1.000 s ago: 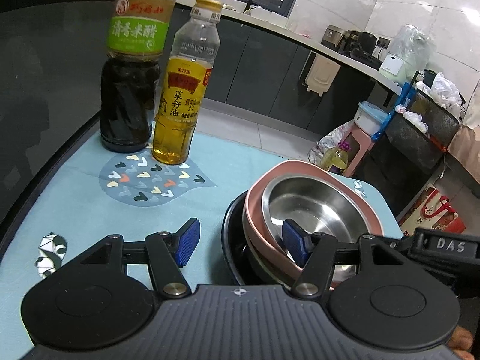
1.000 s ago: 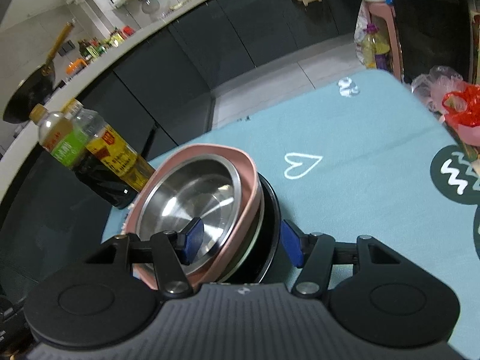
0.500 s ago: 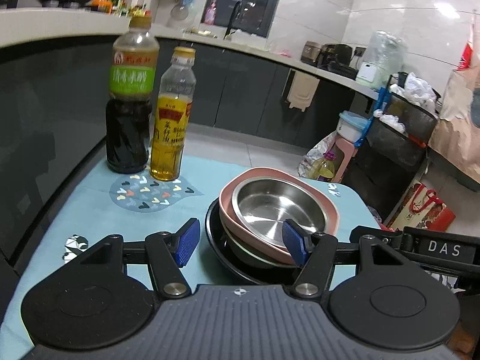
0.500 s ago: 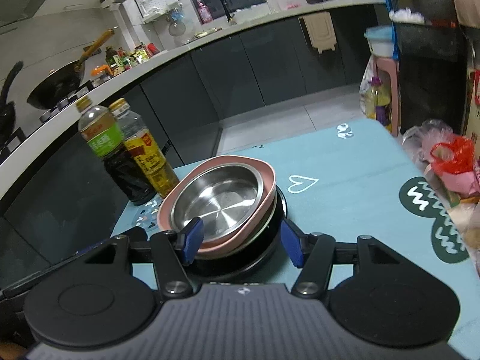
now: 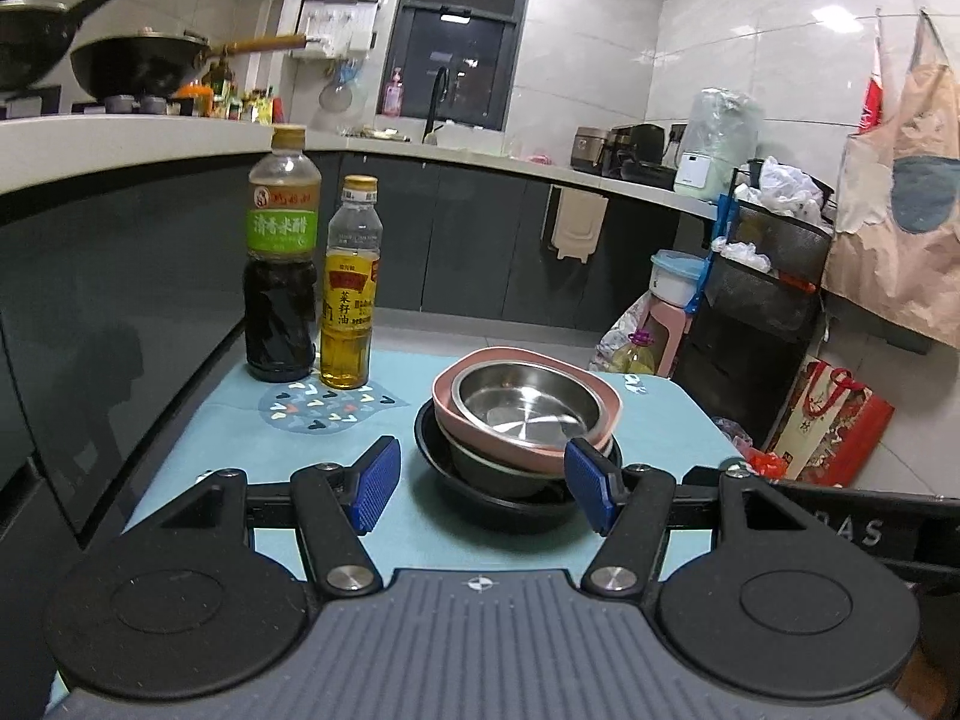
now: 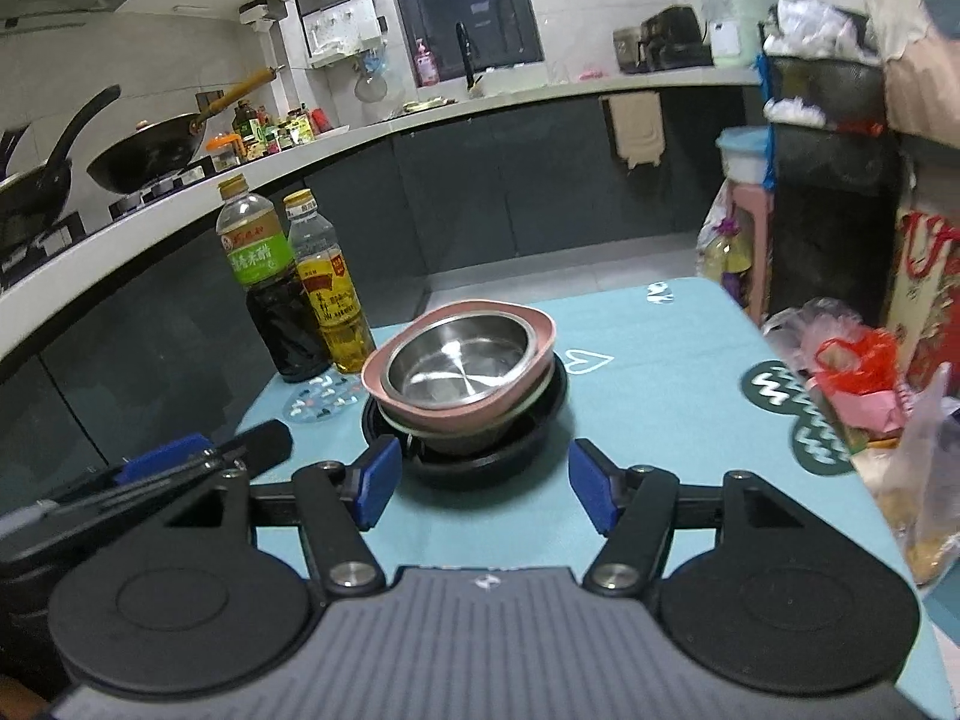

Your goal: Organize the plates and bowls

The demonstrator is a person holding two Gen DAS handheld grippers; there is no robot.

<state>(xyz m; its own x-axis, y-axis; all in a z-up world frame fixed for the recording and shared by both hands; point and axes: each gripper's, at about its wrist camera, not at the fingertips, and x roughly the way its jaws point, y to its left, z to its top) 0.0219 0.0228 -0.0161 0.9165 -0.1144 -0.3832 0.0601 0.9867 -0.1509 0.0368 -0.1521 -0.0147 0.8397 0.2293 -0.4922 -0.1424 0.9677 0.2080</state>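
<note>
- My left gripper (image 5: 483,483) fills the bottom of the left wrist view; its two blue pads stand wide apart, and only the cloth and the near edge of the stack show between them.
- My right gripper (image 6: 483,483) sits in the bottom of the right wrist view, also wide, with nothing between its pads.
- The stack of dishes is in the middle of both frames, on the light blue tablecloth (image 5: 312,462), just beyond my fingertips and not touched by them.
- On top is a steel bowl (image 5: 525,405); it sits inside a pink bowl (image 5: 594,387).
- Under the pink bowl there is another grey metal bowl (image 5: 498,471), and all of them rest in a black plate (image 5: 444,468) with a low rim.
- In the right wrist view the pink bowl (image 6: 462,414) looks a little tilted on the stack, lower toward the left of the frame.
- Left of the stack, two bottles stand upright and just beside each other: a dark vinegar bottle (image 5: 281,276) with a green label, and an oil bottle (image 5: 349,294) with a yellow cap.
- In the lower left of the right wrist view, I see the fingers of my left gripper (image 6: 180,456), beside the right one.
- At the right edge of that frame, a red plastic bag (image 6: 852,360) lies on the cloth.
</note>
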